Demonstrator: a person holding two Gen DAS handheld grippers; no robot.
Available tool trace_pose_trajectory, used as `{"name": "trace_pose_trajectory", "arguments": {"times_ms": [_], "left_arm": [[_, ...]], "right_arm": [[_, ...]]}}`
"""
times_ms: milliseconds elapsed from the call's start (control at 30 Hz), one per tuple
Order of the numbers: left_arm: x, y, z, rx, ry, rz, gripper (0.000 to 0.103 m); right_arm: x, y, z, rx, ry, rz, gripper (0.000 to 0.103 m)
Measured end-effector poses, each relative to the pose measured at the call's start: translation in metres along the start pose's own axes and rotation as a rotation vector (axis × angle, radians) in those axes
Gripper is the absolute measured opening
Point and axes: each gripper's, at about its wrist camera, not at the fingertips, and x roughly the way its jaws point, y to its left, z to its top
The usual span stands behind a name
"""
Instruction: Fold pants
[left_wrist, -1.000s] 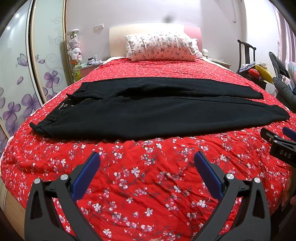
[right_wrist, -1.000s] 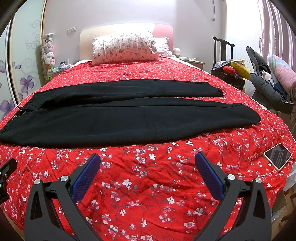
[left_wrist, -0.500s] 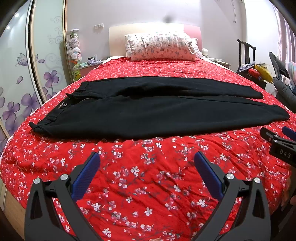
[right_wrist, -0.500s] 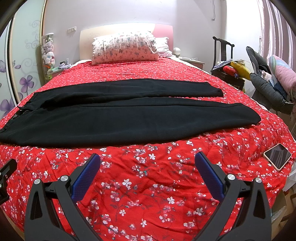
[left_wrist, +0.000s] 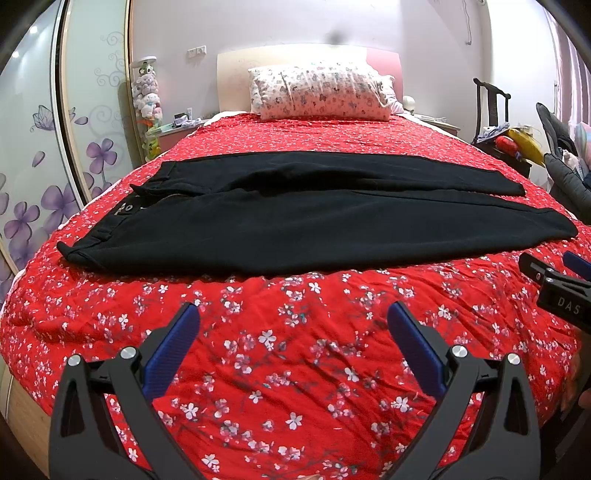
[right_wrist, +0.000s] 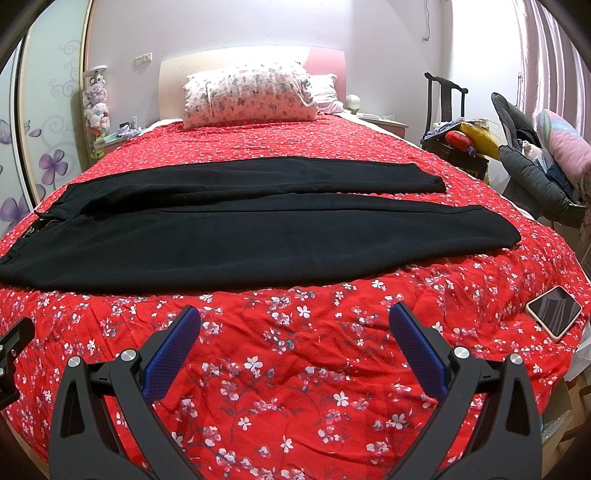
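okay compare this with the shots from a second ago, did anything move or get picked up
Nothing visibly changed. The left gripper and right gripper hover open above the red bedspread, holding nothing, and the black pants lie spread flat across the bed, untouched.

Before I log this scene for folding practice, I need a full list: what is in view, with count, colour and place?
pants: 1, black, spread flat across the bed, waist left.
bedspread: 1, red with white flowers, covering the bed.
pillows: 2, patterned in front, pale behind, at the headboard.
phone: 1, dark screen, pale case, bed's right edge.
chair: 1, dark, right of bed.
plush toys: several, pale, left of headboard.
left tool: 1, black, blue pads, open, above the bedspread.
right tool: same, open.
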Motion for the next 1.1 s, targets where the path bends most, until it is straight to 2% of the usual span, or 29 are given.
{"name": "trace_pose_trajectory", "arguments": {"times_ms": [733,833,933,1100], "left_arm": [[0.001,-0.007,-0.002,-0.002,0.004,-0.004,0.101],[0.0,-0.006,0.0,-0.006,-0.007,-0.011,0.101],[-0.001,0.001,0.012,-0.031,-0.029,-0.028,0.101],[0.019,0.019,0.037,-0.163,0.026,-0.139,0.101]], "right_arm": [[-0.006,0.001,0.002,-0.003,-0.009,0.006,0.102],[-0.013,-0.004,0.004,0.015,-0.036,0.039,0.102],[-0.013,-0.017,0.016,0.053,-0.076,0.129,0.102],[-0.004,-0.057,0.047,0.124,-0.092,0.278,0.102]]}}
